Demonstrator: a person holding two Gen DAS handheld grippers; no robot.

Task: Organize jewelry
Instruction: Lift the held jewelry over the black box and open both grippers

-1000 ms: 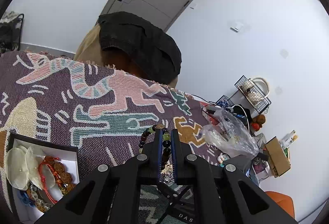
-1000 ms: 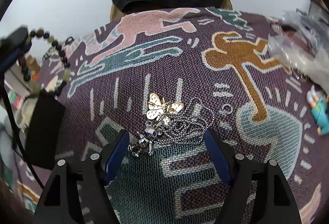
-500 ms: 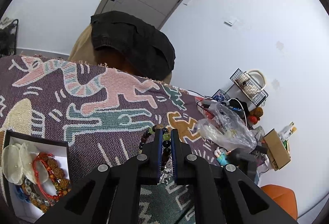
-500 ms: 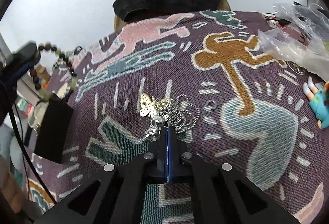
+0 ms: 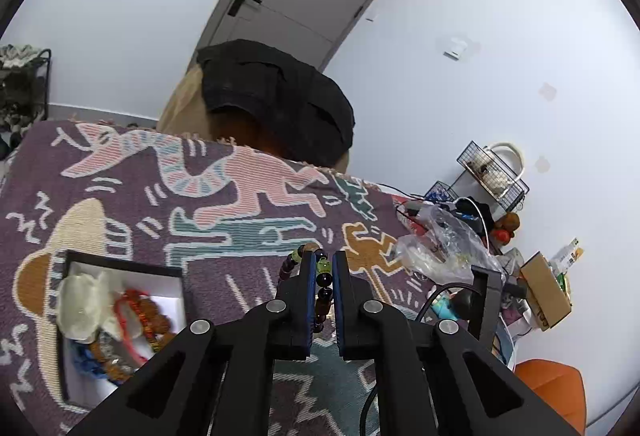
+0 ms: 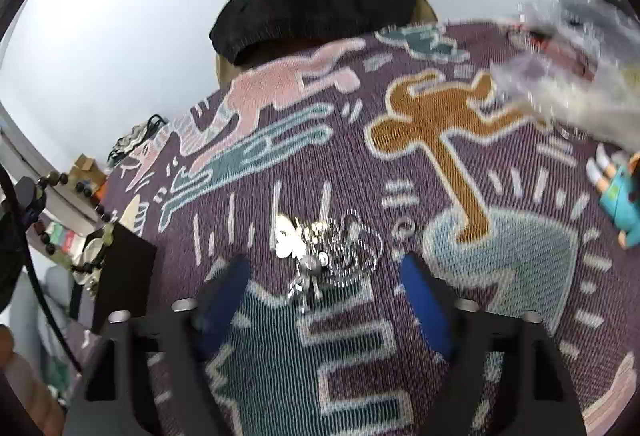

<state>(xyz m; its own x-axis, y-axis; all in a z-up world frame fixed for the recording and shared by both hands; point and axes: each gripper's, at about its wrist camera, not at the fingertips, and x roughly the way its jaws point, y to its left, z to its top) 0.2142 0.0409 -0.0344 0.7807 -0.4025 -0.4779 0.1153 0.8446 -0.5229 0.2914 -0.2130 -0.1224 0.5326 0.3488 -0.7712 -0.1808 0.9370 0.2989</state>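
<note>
The left hand-held gripper [image 5: 322,278] pinches a bead bracelet [image 5: 323,280]; the right hand-held gripper [image 6: 324,276], wide apart, may snag the tangled chain necklace [image 6: 340,248].

The left gripper [image 5: 322,268] has its two fingers drawn close together, clamped on a bead bracelet [image 5: 323,278] that hangs between the blue pads. The right gripper [image 6: 326,276] has its fingers spread wide apart, with nothing between them, and is tilted down toward the surface below. At the lower left edge of the right wrist view, part of the person's hand [image 6: 18,388] shows, blurred.
</note>
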